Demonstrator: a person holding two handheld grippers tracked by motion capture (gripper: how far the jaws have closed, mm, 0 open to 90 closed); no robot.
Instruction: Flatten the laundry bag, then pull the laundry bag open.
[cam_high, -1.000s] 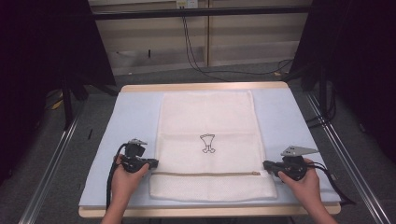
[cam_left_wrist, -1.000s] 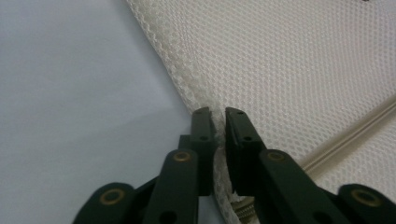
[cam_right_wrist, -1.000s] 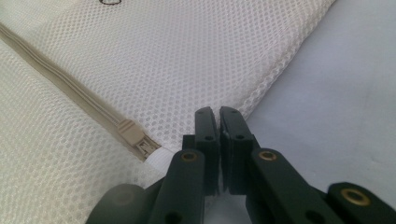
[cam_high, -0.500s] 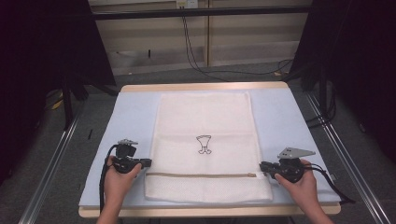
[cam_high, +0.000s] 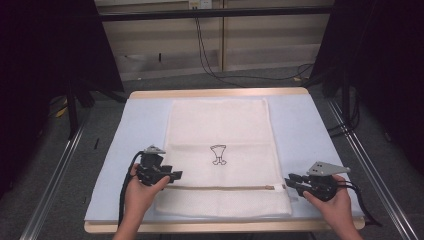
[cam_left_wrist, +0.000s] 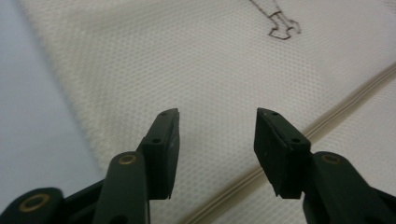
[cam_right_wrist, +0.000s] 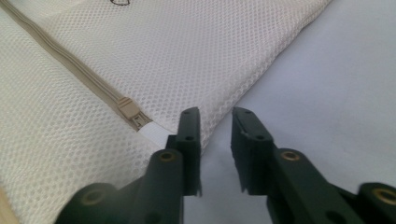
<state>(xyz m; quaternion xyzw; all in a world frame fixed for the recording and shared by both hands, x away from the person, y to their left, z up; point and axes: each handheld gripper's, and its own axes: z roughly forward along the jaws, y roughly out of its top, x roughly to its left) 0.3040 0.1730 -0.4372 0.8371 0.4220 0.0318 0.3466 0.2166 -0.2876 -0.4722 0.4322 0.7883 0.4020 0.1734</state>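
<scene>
Left gripper (cam_high: 176, 175) just opened, lifted off mesh bag (cam_high: 220, 130)

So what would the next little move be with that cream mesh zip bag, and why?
Probably the right gripper nudges toward the white zip pull and closes on it. Its jaws stand slightly apart, empty, at the edge of the cream mesh bag, beside the pull. The left gripper has just been opening, nothing between its jaws.

The mesh bag's (cam_high: 220, 150) small printed figure (cam_high: 218, 154) is too small to identify.
</scene>
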